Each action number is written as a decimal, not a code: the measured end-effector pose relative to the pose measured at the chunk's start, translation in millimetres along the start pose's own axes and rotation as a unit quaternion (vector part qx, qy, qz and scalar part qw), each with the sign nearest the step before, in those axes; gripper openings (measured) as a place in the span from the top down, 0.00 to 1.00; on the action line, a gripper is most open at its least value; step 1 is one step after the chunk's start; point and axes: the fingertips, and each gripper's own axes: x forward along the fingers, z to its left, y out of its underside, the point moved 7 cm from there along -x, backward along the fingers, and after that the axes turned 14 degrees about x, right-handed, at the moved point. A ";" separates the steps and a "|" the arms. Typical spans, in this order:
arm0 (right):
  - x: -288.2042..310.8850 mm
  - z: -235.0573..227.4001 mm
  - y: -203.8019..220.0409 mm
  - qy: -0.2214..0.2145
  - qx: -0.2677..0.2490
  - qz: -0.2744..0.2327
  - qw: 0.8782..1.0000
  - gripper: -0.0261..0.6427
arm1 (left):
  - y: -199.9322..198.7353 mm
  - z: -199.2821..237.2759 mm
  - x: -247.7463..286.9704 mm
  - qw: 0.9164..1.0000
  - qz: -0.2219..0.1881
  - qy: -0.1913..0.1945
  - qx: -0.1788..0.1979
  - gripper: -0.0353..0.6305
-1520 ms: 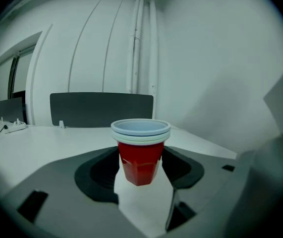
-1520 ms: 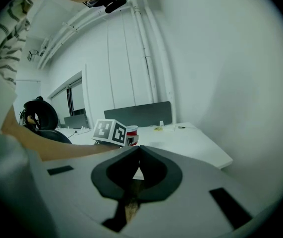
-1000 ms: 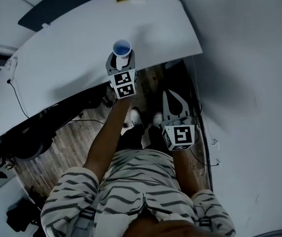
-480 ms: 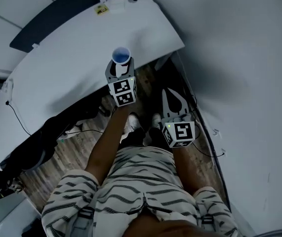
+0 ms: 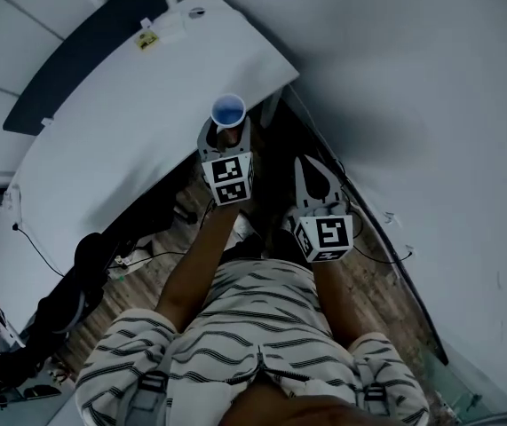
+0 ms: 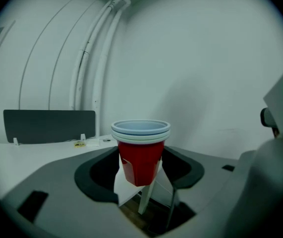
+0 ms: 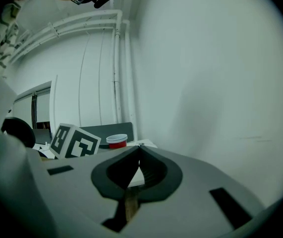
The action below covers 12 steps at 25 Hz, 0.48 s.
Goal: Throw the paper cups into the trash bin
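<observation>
Red stacked paper cups (image 6: 140,157) look light and squashy; the left gripper (image 5: 226,138) pinches their sides, so squeeze softly; the right gripper (image 7: 139,152) is pressed together, empty.

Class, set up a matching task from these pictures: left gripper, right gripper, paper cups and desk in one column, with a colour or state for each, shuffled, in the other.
Things:
1. left gripper
2. right gripper
3. paper cups
4. desk

Colour or state:
A. white
B. jaws together, nothing between them
C. red outside, stacked
D. closed on the cups

Pairs: 1-D, 2-B, 3-C, 4-A
</observation>
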 end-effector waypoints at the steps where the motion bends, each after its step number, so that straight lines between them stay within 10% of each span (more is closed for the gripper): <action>1: -3.9 -3.9 -1.4 0.006 0.001 -0.003 1.000 0.95 | -4.4 -7.1 -0.3 1.000 -0.004 0.008 0.003 0.51; 12: -36.5 -49.8 -17.4 0.069 0.017 -0.041 0.997 0.95 | -38.0 -80.0 6.7 0.995 -0.034 0.086 0.031 0.51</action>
